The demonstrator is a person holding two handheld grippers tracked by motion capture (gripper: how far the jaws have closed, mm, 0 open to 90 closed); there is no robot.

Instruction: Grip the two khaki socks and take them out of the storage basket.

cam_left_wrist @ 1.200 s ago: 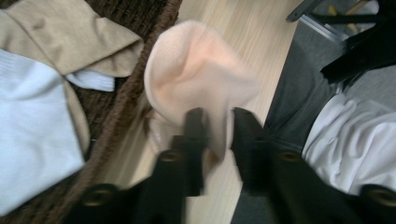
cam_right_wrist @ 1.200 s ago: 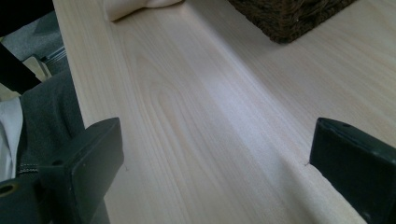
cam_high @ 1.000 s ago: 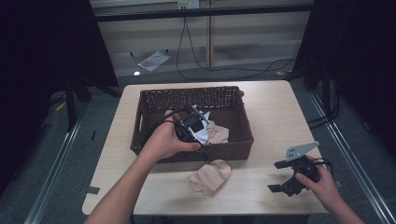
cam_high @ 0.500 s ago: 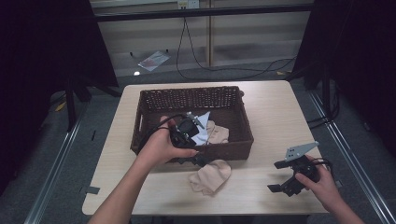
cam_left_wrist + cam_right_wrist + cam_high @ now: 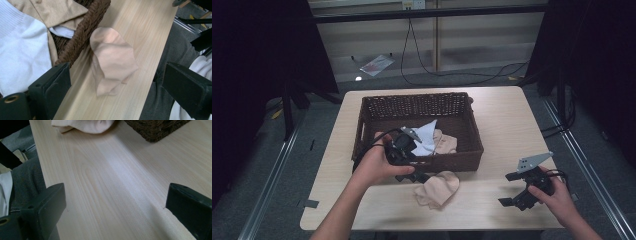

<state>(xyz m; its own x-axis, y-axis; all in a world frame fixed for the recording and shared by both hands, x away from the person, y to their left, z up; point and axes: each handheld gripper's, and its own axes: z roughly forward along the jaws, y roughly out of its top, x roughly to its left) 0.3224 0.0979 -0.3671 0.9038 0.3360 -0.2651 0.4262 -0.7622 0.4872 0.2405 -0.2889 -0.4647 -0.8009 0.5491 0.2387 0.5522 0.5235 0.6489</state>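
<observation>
Your left gripper (image 5: 408, 162) is at the front wall of the brown wicker basket (image 5: 371, 111), held in your left hand (image 5: 374, 167). Its jaws stand wide apart and hold nothing; in the left gripper view they frame the beige sock (image 5: 110, 58) below. This sock lies crumpled on the wooden table (image 5: 507, 117), just beside the front wall of the basket and near the table's front edge. Inside the basket, in its front part, lie a white cloth (image 5: 427, 137) and a tan cloth (image 5: 445, 141), touching each other. Your right gripper (image 5: 519, 192) is near the front right corner of the table, well apart from the sock and the basket. Its jaws are also spread wide, with only bare wood between them in the right gripper view. Your right hand (image 5: 554, 192) holds it low over the table.
</observation>
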